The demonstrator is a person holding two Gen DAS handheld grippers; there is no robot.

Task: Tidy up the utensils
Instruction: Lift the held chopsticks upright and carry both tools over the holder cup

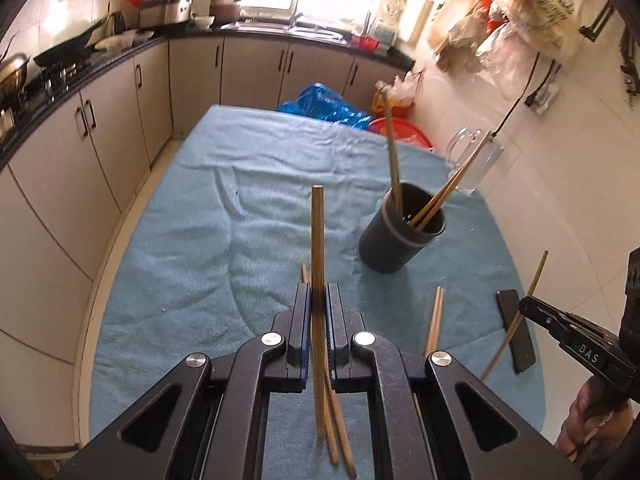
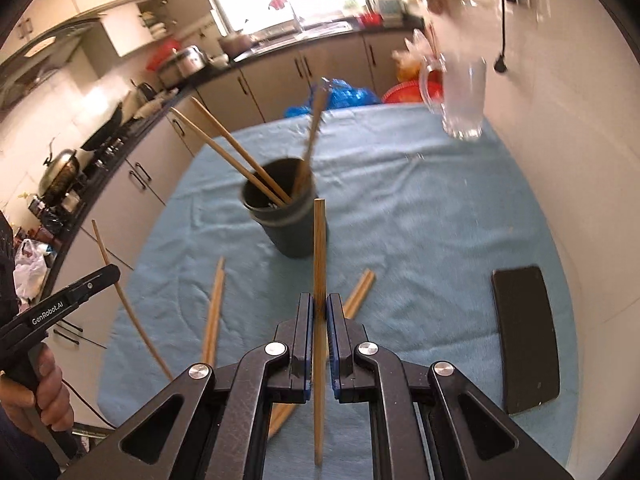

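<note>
Left gripper (image 1: 318, 300): jaws closing on one upright wooden chopstick (image 1: 317, 240).
Right gripper (image 2: 319, 312): jaws clamping one upright bamboo chopstick (image 2: 319, 248).
Dark round plastic holder cup (image 1: 394, 240): standing on the blue towel-covered table (image 1: 200, 220), holding three chopsticks (image 1: 448, 188).
Loose chopsticks (image 2: 214, 312): two pairs lying flat near the cup.
Black phone (image 2: 524, 332): one, lying at the table's right edge.
Clear glass mug (image 2: 460, 96): one, sitting beyond the cup.

The left gripper (image 1: 319, 300) sits bottom centre of its view, jaws clamped on an upright chopstick (image 1: 317, 248). The right gripper (image 2: 319, 308) does likewise, bottom centre, jaws pinching another upright chopstick (image 2: 319, 256).
</note>
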